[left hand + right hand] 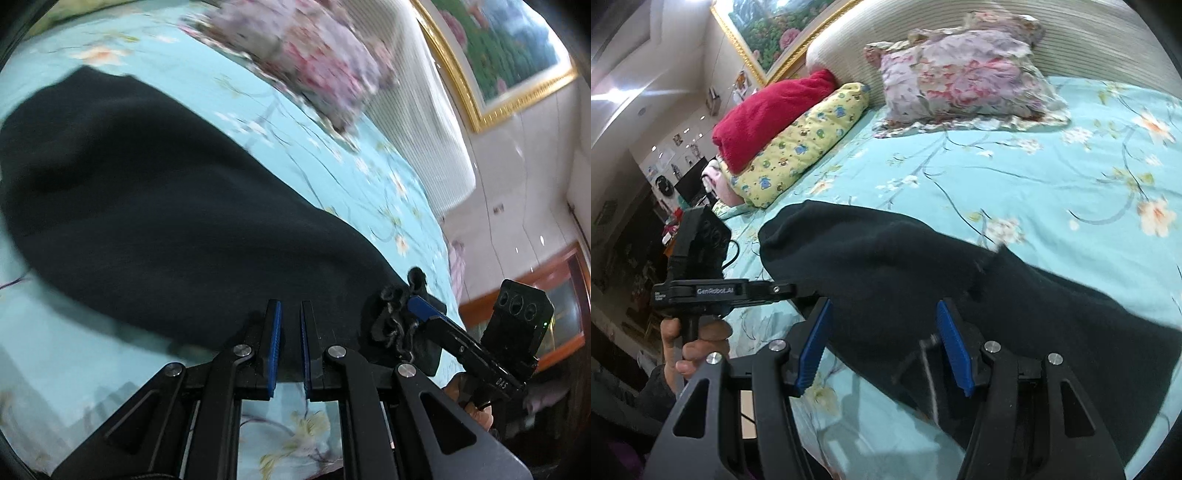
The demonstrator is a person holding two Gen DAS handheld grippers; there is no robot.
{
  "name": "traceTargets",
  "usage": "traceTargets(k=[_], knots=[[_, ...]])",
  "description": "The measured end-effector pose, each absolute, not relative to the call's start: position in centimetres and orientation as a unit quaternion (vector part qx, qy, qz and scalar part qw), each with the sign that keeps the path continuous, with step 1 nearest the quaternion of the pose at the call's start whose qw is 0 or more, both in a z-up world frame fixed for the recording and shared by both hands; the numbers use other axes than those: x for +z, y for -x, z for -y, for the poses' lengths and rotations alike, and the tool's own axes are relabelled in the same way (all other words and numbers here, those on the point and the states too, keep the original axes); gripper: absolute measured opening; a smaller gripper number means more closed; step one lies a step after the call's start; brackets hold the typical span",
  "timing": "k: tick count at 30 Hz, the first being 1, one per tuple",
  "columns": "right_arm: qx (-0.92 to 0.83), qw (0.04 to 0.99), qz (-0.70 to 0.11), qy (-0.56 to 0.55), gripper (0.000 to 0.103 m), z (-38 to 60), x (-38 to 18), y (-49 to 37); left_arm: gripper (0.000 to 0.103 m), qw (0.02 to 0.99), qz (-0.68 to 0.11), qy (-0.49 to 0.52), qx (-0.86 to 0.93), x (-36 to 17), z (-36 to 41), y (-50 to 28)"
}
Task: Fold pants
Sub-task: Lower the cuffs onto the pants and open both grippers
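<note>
Black pants (923, 280) lie lengthwise across the bedsheet (1034, 177), left gripper (291, 332) pinching them, right gripper (882, 332) spread.

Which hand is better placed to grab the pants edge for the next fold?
Probably the right. Its tongs are open and straddle the near edge of the black pants. The left tongs are nearly closed, seemingly holding no cloth.

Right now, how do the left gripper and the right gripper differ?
The left gripper has its blue pads nearly closed on an edge of the black pants; the right gripper is spread wide, with the pants lying loose between its fingers. Both point at the same garment on the floral turquoise bedsheet.
</note>
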State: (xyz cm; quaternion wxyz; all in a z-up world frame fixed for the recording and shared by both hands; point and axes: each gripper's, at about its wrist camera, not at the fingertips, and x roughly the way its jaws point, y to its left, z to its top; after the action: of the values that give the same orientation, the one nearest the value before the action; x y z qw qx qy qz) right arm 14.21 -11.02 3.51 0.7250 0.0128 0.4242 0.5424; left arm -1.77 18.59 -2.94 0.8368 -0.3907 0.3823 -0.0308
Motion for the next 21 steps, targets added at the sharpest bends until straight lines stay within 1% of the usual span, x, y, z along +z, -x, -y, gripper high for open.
traceTargets(k=[13, 21], knots=[[0.587, 0.694, -0.416, 0.031, 0.060, 3.9, 4.5, -13.9, 0.008, 0.833, -0.352, 0.420, 0.079, -2.6, -23.2, 7.7], [0.605, 0.677, -0.415, 0.055, 0.060, 0.2, 5.1, -13.8, 0.008, 0.814, -0.339, 0.461, 0.100, -3.6, -25.7, 9.4]])
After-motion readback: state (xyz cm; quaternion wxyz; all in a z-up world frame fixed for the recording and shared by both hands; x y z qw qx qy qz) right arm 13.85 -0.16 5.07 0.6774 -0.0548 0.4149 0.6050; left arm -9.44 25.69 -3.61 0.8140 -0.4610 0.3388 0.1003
